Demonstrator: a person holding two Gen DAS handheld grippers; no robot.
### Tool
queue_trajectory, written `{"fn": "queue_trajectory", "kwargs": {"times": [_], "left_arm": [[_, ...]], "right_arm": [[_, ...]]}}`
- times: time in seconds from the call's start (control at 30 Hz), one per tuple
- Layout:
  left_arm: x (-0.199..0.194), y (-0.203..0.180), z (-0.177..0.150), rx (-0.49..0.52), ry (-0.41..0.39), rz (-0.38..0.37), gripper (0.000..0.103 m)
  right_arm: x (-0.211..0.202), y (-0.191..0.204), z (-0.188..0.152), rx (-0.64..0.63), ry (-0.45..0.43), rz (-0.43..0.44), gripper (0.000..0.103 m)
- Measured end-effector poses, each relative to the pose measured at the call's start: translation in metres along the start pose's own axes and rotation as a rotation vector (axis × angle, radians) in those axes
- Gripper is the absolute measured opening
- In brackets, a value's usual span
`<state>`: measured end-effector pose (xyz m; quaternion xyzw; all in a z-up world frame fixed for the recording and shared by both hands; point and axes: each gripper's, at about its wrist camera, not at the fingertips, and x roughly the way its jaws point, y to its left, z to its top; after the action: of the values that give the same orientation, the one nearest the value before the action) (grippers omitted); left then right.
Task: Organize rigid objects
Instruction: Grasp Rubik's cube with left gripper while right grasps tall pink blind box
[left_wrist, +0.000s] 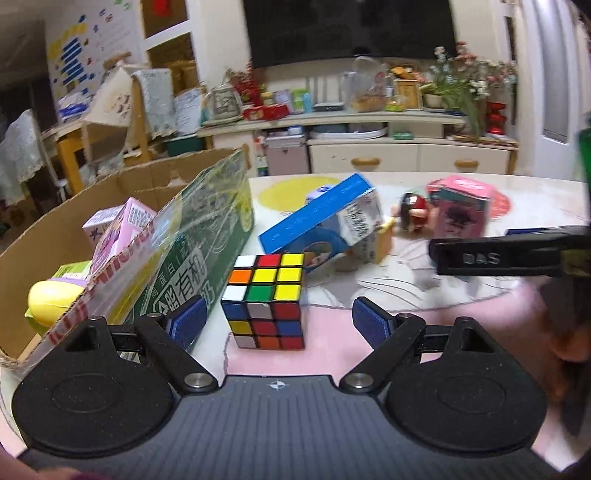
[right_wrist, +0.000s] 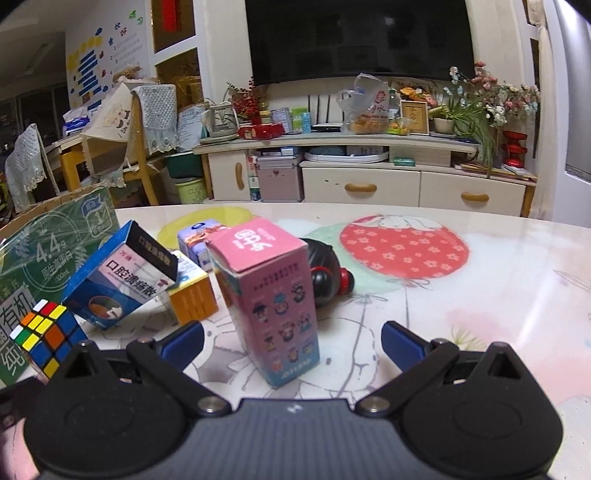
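Note:
My left gripper (left_wrist: 279, 323) is open, its blue pads on either side of a Rubik's cube (left_wrist: 266, 301) that stands on the table, apart from both. A cardboard box (left_wrist: 92, 236) at the left holds a pink carton (left_wrist: 122, 229) and a yellow-green object (left_wrist: 51, 299). My right gripper (right_wrist: 291, 341) is open around a tall pink box (right_wrist: 271, 295), not touching it. Left of it lie a blue-and-white box (right_wrist: 118, 284), an orange box (right_wrist: 192, 295) and the cube (right_wrist: 46, 334). A black-and-red figure (right_wrist: 327, 273) lies behind the pink box.
A green milk carton case (left_wrist: 207, 236) forms the box's near wall. A small purple-white box (right_wrist: 201, 240) sits further back. The right gripper's black finger (left_wrist: 509, 256) reaches in from the right of the left wrist view. The table (right_wrist: 480, 314) has a cartoon-print cover.

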<state>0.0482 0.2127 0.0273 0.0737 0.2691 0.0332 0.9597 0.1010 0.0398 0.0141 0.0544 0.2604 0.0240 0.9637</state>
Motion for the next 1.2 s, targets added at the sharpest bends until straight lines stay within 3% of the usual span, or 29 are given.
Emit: {"fn": "queue_trajectory", "kwargs": {"times": [0.3,0.47,0.67,0.77,0.83,0.87,1.2], "left_arm": [[0.022,0.003,0.008,-0.031,0.015,0.018,0.103],[0.024,0.002,0.009,-0.022,0.015,0.024,0.103],[0.031,-0.001,0.011,-0.014,0.032,0.030,0.091],[0.029,0.000,0.009,-0.026,0.049,-0.002,0.080],[0.030,0.001,0.008,-0.026,0.060,-0.009,0.068],[0.030,0.001,0.007,-0.028,0.064,-0.011,0.065],[0.024,-0.002,0.007,-0.048,0.075,-0.038,0.065]], "right_arm": [[0.009,0.004,0.007,-0.022,-0.015,0.026,0.095],[0.013,0.005,0.010,-0.034,-0.022,0.031,0.085],[0.012,0.003,0.010,-0.026,-0.025,0.033,0.073],[0.012,0.004,0.010,-0.029,-0.026,0.043,0.058],[0.011,0.006,0.009,-0.040,-0.033,0.038,0.050],[0.010,0.007,0.009,-0.046,-0.035,0.037,0.050],[0.007,0.008,0.007,-0.047,-0.044,0.039,0.048]]}}
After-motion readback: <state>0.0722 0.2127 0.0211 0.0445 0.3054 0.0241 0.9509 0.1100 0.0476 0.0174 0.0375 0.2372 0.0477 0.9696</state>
